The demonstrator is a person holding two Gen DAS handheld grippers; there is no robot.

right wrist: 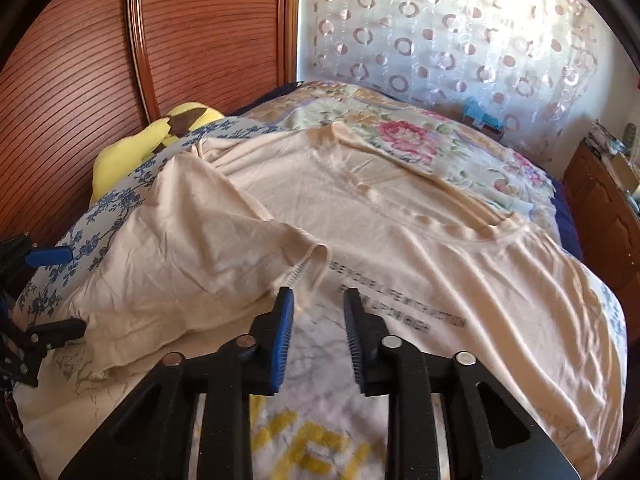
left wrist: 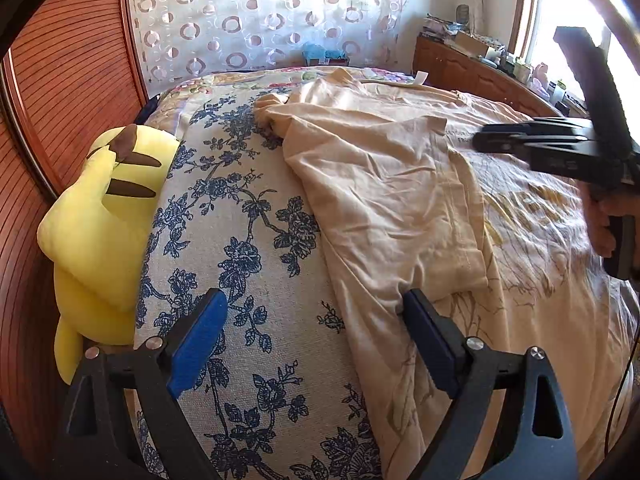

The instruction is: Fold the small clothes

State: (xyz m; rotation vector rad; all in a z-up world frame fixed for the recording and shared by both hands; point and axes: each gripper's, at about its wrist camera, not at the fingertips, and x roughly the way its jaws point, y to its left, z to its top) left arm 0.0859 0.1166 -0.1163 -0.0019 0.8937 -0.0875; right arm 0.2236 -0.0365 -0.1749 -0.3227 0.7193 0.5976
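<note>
Left wrist view showed the left gripper [left wrist: 314, 334] with its jaws spread wide and nothing between them, its blue pads just over the shirt's [left wrist: 384, 184] near edge where that edge met the blue-flowered cover [left wrist: 248, 216]. Right wrist view had the right gripper [right wrist: 318, 340] parted more narrowly, also empty, hovering above the printed chest just short of the tip of the sleeve [right wrist: 224, 248].

One beige shirt lay on the bed, print side up, neckline toward the far side. One sleeve was already turned in across the body; I judged this to be the first side fold, just laid and let go. The turned-in panel looked rumpled, and its hem [right wrist: 100, 352] curled near the left gripper.

Next, I judged, the opposite side wanted gathering: one gripper at the shoulder, one at the hem, carried over to match. The cloth looked thin and limp, so a shallow pinch might slip.

Counted: one shirt, two grippers, one yellow plush [left wrist: 100, 216] at the wooden headboard [left wrist: 60, 80], one flowered quilt [right wrist: 400, 136] beyond the shirt.
</note>
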